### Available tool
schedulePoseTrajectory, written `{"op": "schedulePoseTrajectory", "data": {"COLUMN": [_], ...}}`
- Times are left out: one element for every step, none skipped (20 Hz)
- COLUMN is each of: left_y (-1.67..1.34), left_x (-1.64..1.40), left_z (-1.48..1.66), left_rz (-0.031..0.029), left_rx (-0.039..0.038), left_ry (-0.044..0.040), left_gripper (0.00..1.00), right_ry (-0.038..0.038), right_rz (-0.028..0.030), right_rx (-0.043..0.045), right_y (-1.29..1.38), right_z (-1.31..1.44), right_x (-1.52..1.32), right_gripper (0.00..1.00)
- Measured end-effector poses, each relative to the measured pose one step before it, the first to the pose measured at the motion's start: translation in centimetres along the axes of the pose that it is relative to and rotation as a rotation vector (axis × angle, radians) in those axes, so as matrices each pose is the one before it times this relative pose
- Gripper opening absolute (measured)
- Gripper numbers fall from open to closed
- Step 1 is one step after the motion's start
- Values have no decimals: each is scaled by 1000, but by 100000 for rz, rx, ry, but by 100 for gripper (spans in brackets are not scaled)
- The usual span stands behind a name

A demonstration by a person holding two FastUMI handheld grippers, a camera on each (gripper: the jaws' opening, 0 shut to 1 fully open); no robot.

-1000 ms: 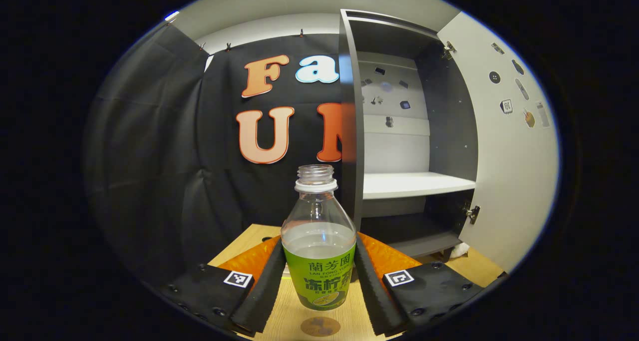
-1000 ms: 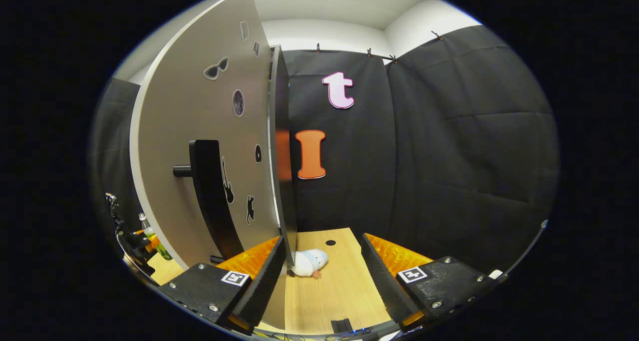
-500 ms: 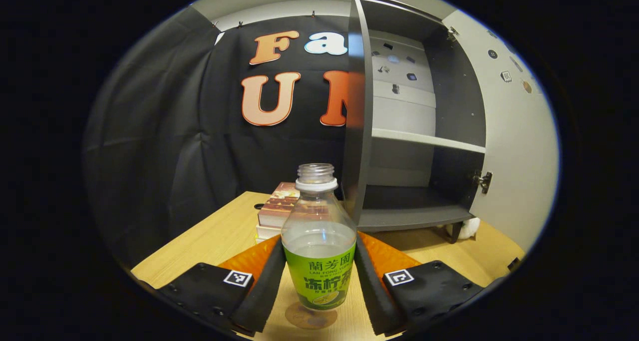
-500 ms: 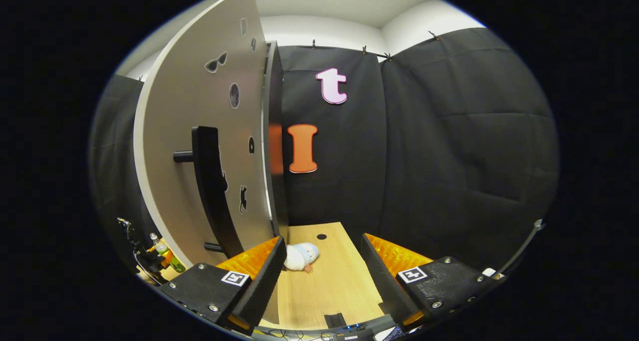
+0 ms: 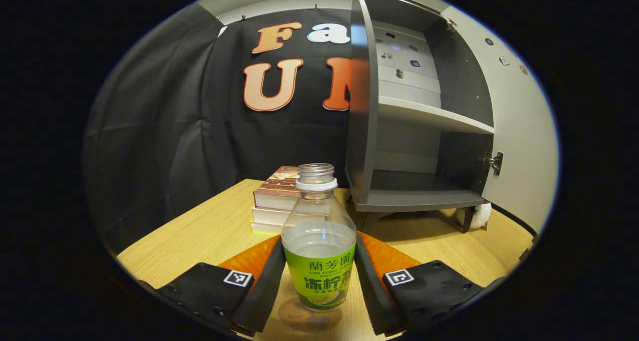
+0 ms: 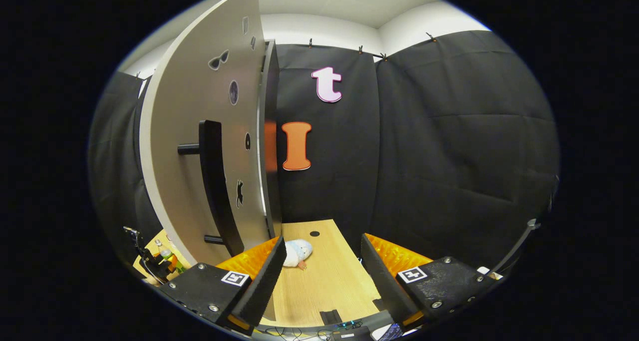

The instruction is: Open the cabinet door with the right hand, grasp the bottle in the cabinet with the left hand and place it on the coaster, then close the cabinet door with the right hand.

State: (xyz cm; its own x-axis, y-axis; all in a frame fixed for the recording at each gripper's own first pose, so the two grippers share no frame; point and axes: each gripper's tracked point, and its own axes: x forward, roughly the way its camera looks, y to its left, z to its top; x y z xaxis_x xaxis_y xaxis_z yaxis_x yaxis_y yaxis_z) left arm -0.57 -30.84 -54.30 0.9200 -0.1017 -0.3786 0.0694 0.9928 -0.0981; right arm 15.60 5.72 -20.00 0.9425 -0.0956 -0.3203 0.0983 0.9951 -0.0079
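A clear bottle with a green label and no cap stands upright between my left gripper's two fingers, which press on its sides. A round brown coaster lies on the table right under the bottle's base; I cannot tell whether they touch. The grey cabinet stands open and bare inside, its pale door swung out to the right. My right gripper is open with nothing in it, just right of the door and its black bar handle. The left gripper with the bottle shows small, far left.
A stack of books lies on the wooden table left of the cabinet. A small white plush toy lies on the table by the cabinet's foot. A cable hole sits in the tabletop behind it.
My left gripper has come down towards the table with the bottle, and the coaster now lies right under it. The right gripper has drifted slightly, still open beside the door.
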Motion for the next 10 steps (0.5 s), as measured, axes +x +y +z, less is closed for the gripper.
{"op": "schedulePoseTrajectory", "data": {"left_y": [150, 78, 47, -266, -28, -204, -61, -130, -41, -113], "left_x": [73, 75, -78, -201, -36, -170, -298, -320, -314, -466], "left_z": [-152, -473, -263, 400, -307, 138, -374, 58, -18, -106], "left_rz": [534, 557, -188, 4, 208, -497, -137, -278, 19, -82], "left_rx": [657, 747, 645, 1076, 690, 890, 1155, 1005, 757, 447], "left_ry": [-14, 721, 210, -1462, 1349, -329, 980, 106, 636, -236], "left_gripper": [81, 81, 80, 82, 81, 84, 83, 82, 82, 82], "right_ry": [247, 48, -134, -195, -167, -152, -213, -9, 11, 26], "right_rz": [74, 225, 391, 391, 372, 472, 395, 384, 332, 548], "right_rx": [-799, -601, -376, -173, 1, 181, 259, 201, 263, 169], "right_y": [27, 178, 122, 82, 87, 119, 187, 120, 107, 180], "right_z": [4, 48, 78, -40, 76, -39, 24, 45, -55, -63], "right_x": [-149, -46, 71, -6, 51, 20, -62, 69, 36, -110], "right_gripper": [99, 99, 99, 99, 93, 93, 93, 93, 93, 93]}}
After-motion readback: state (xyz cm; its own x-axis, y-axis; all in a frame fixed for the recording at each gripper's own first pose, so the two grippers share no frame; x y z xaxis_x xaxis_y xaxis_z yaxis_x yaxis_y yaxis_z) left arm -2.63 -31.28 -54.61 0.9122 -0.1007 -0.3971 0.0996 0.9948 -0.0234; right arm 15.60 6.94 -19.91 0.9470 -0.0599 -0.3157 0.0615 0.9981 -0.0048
